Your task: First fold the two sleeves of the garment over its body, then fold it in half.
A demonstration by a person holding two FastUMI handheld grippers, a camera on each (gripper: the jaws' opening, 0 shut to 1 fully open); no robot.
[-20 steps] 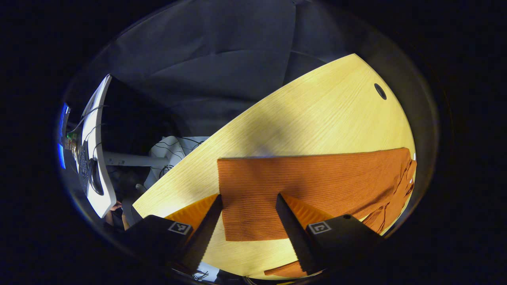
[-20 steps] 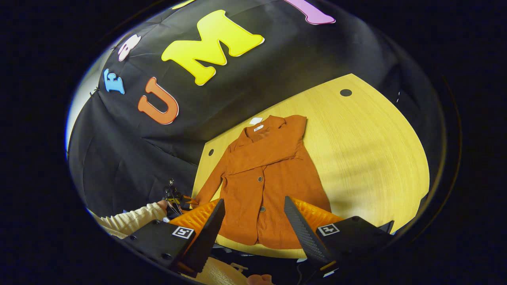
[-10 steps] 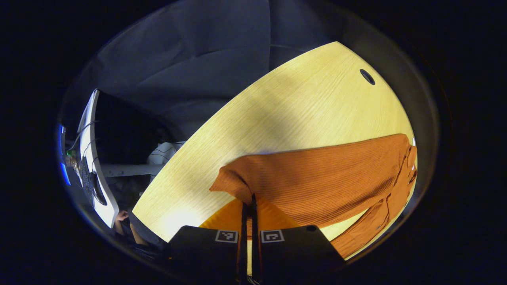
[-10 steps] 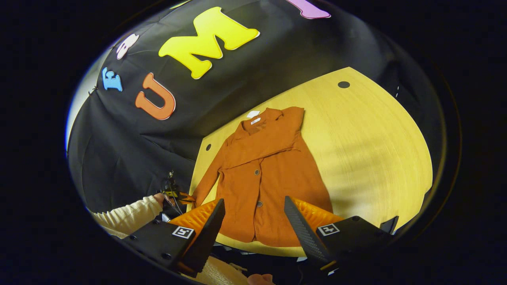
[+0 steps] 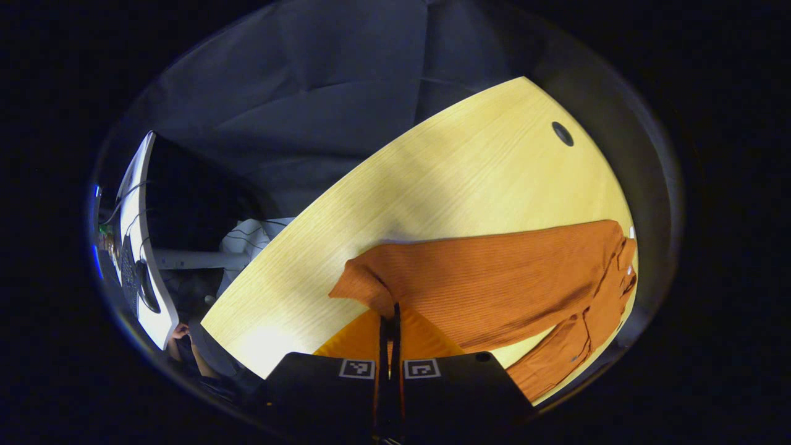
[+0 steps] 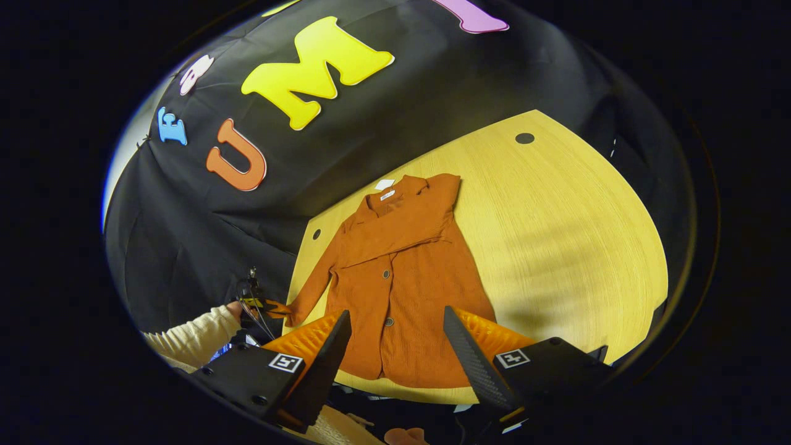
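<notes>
Ribbed orange jacket (image 6: 401,272) on pale wood-grain table (image 6: 556,228).
Left gripper (image 5: 389,318) clenched on bunched cuff of sleeve (image 5: 482,281); right gripper (image 6: 395,334) released, fingers splayed above hem.

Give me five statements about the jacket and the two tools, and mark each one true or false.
1. The left tool is shut on the cuff of a sleeve. True.
2. The right tool grips the jacket's hem. False: its fingers stand apart and hold nothing, above the jacket.
3. One sleeve already lies folded across the jacket's chest. True: the right gripper view shows it slanting over the front below the collar.
4. The jacket is already folded in half. False: it lies at full length on the table, collar far, hem near.
5. The table has a round hole near its far edge. True.
</notes>
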